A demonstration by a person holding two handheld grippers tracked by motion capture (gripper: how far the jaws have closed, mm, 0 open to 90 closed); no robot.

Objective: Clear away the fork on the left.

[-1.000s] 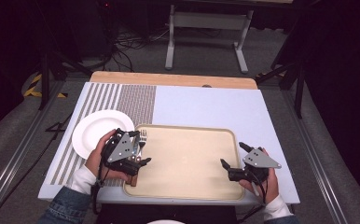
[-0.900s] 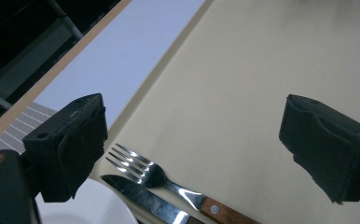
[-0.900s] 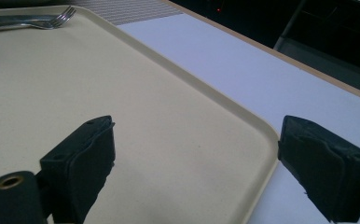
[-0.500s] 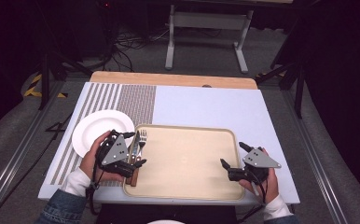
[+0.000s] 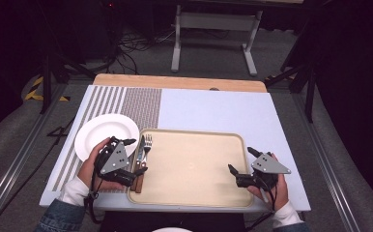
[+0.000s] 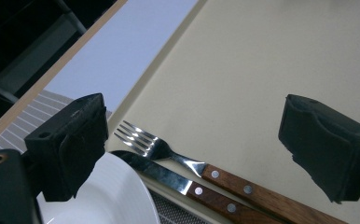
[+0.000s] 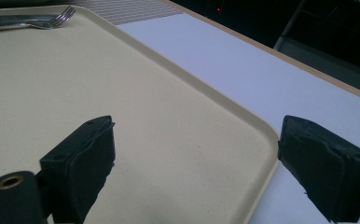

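We are looking down on a desk (image 5: 213,108) where a beige tray (image 5: 194,169) is sitting near the front edge, with a white plate (image 5: 102,133) lying just beside its left rim on a striped mat (image 5: 126,101). The left hand-held gripper (image 5: 138,154) is hovering over the tray's left edge with its jaws spread wide, gripping nothing. Between those jaws in the left gripper view we are seeing a fork (image 6: 164,151) lying on the tray and a knife (image 6: 169,177) alongside it at the rim, both with wooden riveted handles running out of frame. The plate's edge is partly hiding the knife's tip. The right hand-held gripper (image 5: 240,166) is hanging over the tray's right side, jaws likewise parted and empty.
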